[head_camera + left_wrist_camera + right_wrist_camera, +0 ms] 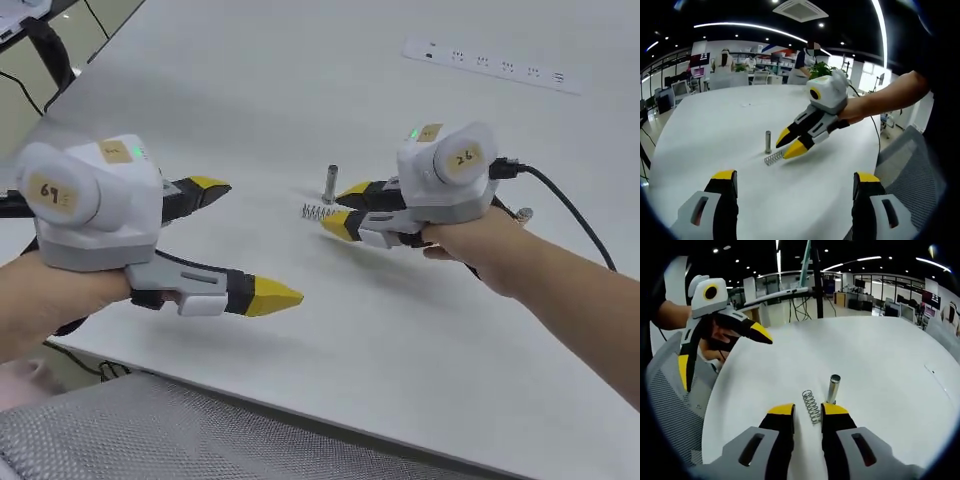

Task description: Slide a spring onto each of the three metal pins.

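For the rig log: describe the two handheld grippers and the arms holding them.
Both the left gripper and right gripper have white-and-grey housings, black jaws with yellow tips, a green light. Each bears a round tan sticker with a handwritten number; the right's reads 26. A black cable exits the right one's back. Forearms bare, no sleeves.

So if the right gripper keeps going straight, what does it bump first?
Most likely the spring, lying on the table between the tips of the right gripper; the metal pin stands just beside it.
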A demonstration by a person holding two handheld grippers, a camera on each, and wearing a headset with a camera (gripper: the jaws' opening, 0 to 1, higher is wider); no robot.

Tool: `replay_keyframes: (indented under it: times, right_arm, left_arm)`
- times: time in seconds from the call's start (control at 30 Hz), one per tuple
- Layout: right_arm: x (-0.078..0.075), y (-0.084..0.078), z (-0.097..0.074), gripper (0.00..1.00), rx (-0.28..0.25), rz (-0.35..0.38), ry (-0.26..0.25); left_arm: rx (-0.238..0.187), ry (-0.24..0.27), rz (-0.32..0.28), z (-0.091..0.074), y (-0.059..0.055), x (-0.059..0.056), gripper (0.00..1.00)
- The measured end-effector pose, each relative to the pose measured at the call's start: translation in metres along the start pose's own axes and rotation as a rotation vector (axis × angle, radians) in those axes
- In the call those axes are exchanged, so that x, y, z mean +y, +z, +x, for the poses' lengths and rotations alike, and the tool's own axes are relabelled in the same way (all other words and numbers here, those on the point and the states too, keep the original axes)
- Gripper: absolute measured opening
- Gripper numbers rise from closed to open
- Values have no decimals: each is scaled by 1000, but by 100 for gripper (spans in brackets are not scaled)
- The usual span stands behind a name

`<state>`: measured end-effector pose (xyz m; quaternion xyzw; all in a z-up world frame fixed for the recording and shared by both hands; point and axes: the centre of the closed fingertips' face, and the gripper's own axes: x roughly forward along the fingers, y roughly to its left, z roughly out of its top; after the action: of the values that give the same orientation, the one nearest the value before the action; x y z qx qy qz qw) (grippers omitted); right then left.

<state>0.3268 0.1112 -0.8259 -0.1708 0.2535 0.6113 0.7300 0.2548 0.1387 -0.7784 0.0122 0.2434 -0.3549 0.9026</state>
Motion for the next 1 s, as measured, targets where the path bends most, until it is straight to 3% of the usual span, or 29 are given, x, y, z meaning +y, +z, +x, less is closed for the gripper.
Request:
replay_keyframes:
  times: [0.57,0.73,1.0]
  right_arm:
    - [-5,-21,13,9,90,-42,3]
    - [-3,-19,14,8,90,-51,-5]
    - [11,-7,-6,8,59,-68,12]
  left_arm:
    - [5,6,1,-5,0,0,93]
    - [6,2,3,-4,1,-3,92]
    - [0,-5,19,-1,7,-8,92]
